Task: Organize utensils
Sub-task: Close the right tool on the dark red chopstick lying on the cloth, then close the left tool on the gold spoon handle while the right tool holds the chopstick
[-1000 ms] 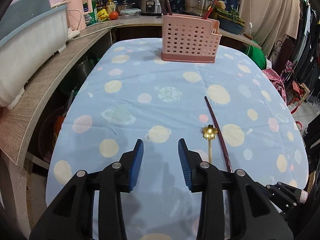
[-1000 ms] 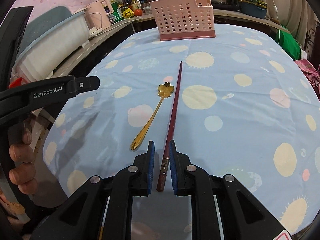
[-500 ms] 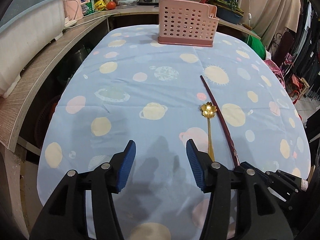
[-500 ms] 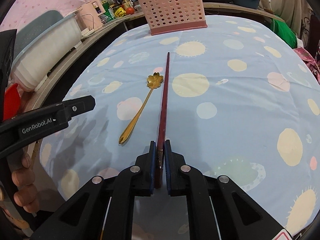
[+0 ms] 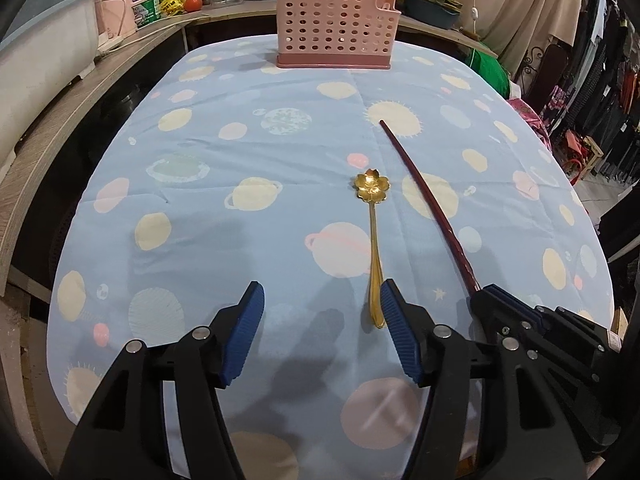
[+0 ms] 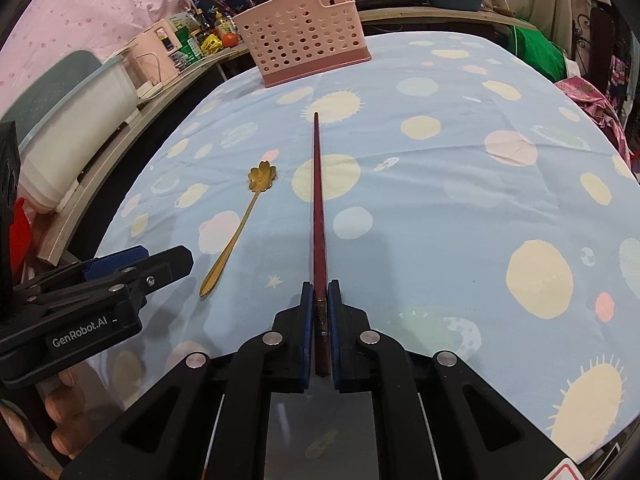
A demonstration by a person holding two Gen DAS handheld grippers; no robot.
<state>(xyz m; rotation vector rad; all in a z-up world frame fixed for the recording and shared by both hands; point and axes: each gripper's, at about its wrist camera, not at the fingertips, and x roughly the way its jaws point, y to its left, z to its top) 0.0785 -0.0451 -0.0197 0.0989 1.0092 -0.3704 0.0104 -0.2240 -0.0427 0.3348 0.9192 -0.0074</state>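
Observation:
A dark red chopstick (image 6: 319,208) lies lengthwise on the blue patterned tablecloth (image 6: 460,184). My right gripper (image 6: 320,292) is shut on its near end. It also shows in the left wrist view (image 5: 428,208). A gold flower-bowl spoon (image 5: 373,236) lies left of the chopstick, also in the right wrist view (image 6: 240,228). My left gripper (image 5: 322,296) is open and empty, its right finger beside the spoon's handle tip. A pink perforated utensil basket (image 5: 335,26) stands at the table's far end, with dark sticks rising behind it.
A wooden counter (image 5: 60,120) runs along the left with a white tub (image 5: 44,68), bottles and a tomato. Pots stand behind the basket. Clothes hang at the right (image 5: 600,80). The table's near edge is close under both grippers.
My right gripper closed on the chopstick's near end. My left gripper drew back, opened wider and shifted so that the spoon handle is by its right finger.

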